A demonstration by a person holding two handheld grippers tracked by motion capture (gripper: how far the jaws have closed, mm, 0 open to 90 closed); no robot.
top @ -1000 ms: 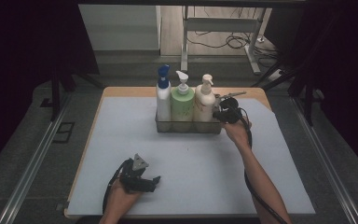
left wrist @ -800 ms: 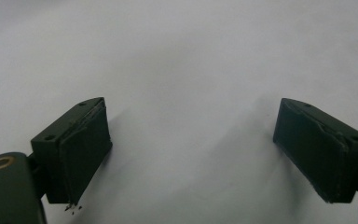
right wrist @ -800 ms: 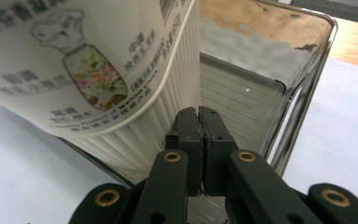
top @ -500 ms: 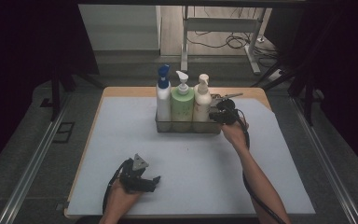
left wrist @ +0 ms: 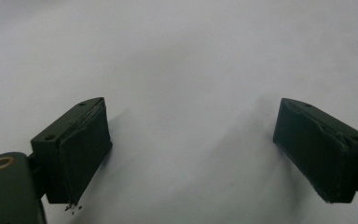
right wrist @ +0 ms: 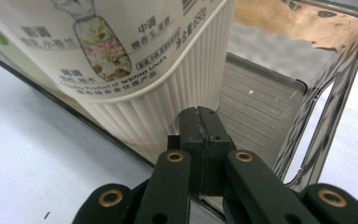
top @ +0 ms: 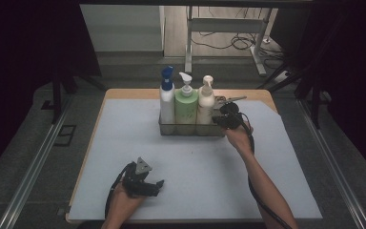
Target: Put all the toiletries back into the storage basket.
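Note:
A clear plastic tray (top: 190, 130) stands at the back middle of the table. In it stand a white spray bottle with a blue cap (top: 167, 102), a green pump bottle (top: 186, 107) and a cream pump bottle (top: 205, 102). My right gripper (top: 220, 119) is at the tray's right end. In the right gripper view its jaws (right wrist: 200, 126) are pressed together at the tray's rim (right wrist: 335, 93), just below the ribbed cream bottle (right wrist: 121, 56). Whether the thin wall is pinched between them I cannot tell. My left gripper (top: 158, 185) rests near the front edge, its jaws (left wrist: 193, 149) wide apart over bare mat.
A pale mat (top: 195, 162) covers most of the wooden tabletop (top: 128, 93). Metal rails (top: 33, 167) run along both sides of the table. A desk frame and cables (top: 228, 43) stand on the floor behind it.
My right gripper has edged slightly left and nearer at the tray's right end. The left hand and gripper have stayed where they were.

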